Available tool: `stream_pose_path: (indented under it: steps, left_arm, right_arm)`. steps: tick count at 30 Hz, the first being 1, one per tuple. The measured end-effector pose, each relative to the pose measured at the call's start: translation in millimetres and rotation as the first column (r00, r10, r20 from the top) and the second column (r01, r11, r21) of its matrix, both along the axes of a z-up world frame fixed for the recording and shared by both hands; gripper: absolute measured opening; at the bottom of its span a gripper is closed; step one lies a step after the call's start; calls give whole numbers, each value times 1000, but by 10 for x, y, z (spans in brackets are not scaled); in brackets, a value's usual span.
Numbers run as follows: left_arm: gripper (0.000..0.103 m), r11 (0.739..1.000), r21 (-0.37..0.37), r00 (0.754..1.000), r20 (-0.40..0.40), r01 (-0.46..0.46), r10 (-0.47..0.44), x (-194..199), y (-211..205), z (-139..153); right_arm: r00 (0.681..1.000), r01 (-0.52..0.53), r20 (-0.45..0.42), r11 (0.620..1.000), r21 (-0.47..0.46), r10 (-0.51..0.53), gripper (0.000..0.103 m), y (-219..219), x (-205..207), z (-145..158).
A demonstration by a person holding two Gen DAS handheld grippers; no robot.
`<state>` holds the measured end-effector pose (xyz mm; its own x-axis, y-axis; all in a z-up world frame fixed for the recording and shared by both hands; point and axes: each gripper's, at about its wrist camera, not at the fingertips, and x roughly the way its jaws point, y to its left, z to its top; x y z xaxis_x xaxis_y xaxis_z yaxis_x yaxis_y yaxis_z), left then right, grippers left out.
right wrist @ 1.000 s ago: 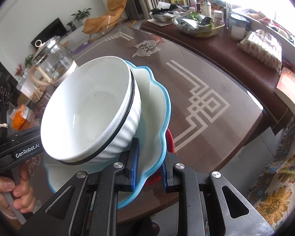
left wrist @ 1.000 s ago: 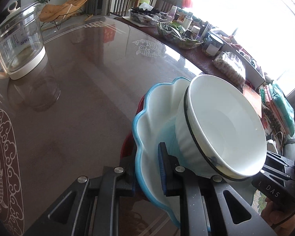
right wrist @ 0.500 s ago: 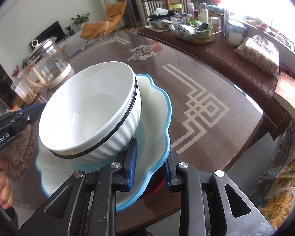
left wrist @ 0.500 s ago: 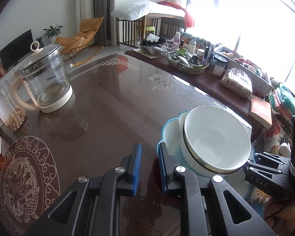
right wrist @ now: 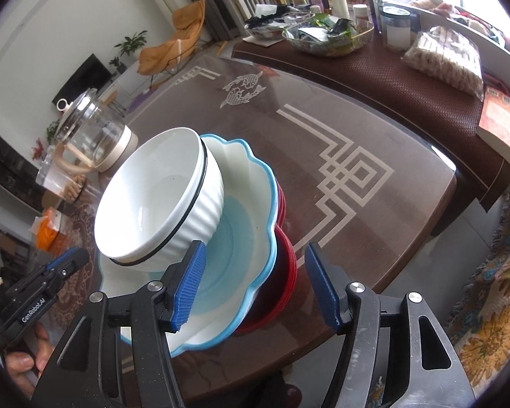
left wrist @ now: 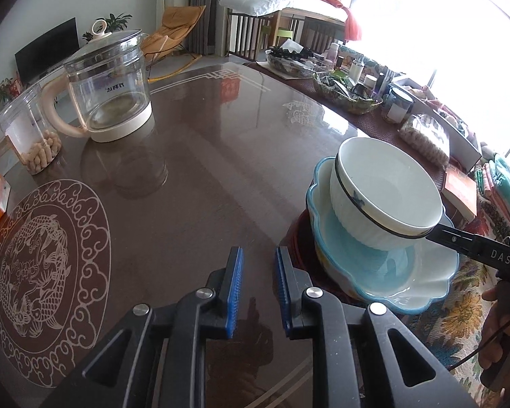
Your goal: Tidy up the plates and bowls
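From the clear glass kettle (left wrist: 110, 91) rightward, bare brown glass-topped surface (left wrist: 193, 176) leaves ample room. Right of it, the left claw (left wrist: 256, 289), which held the scalloped blue-rimmed white plate (right wrist: 241, 238) a second ago, now hangs nearly closed and empty. The stack, ribbed white ceramic bowl (right wrist: 159, 197) on that plate on red plates (right wrist: 284, 272), sits at the surface's near edge. The right claw (right wrist: 255, 289) is opening, plate rim between its blue pads untouched. Stacking looks finished; overhang risks tipping.
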<state>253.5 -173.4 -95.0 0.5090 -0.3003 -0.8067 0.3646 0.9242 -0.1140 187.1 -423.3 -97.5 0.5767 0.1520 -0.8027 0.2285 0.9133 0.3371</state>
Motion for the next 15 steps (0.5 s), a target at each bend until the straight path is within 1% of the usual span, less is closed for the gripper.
stream_pose_path:
  steps: [2, 3, 4, 5, 6, 8, 11, 12, 15]
  left_arm:
    - [22, 1000, 3, 1000, 17, -14, 14, -54, 30, 19]
    - [32, 1000, 5, 1000, 21, -21, 21, -78, 50, 27]
    - [56, 1000, 8, 999, 23, -29, 28, -104, 71, 34]
    - [71, 999, 6, 999, 28, -42, 42, -134, 97, 42]
    - [90, 998, 1, 997, 42, -59, 59, -177, 132, 59]
    - [91, 997, 2, 994, 79, -76, 75, -278, 181, 108]
    - [91, 997, -4, 994, 80, -81, 81, -378, 229, 170]
    - [91, 996, 5, 993, 81, -84, 83, -413, 242, 185]
    - [91, 994, 49, 990, 107, -94, 88, -547, 273, 228]
  right_arm:
    - [1000, 14, 21, 1000, 9, -15, 65, -16, -47, 33]
    - [999, 23, 34, 1000, 13, -23, 65, -28, -77, 63]
    - [998, 31, 46, 999, 12, -31, 65, -37, -112, 98]
    - [998, 37, 59, 999, 8, -37, 65, -38, -151, 137]
    - [997, 44, 71, 999, 1, -44, 65, -37, -196, 175]
    - [994, 63, 95, 998, -9, -62, 66, -22, -308, 250]
    - [987, 87, 134, 996, -20, -83, 66, 22, -493, 354]
    - [986, 94, 143, 995, -31, -89, 69, 46, -549, 378]
    - [982, 122, 154, 990, -70, -110, 69, 131, -700, 397]
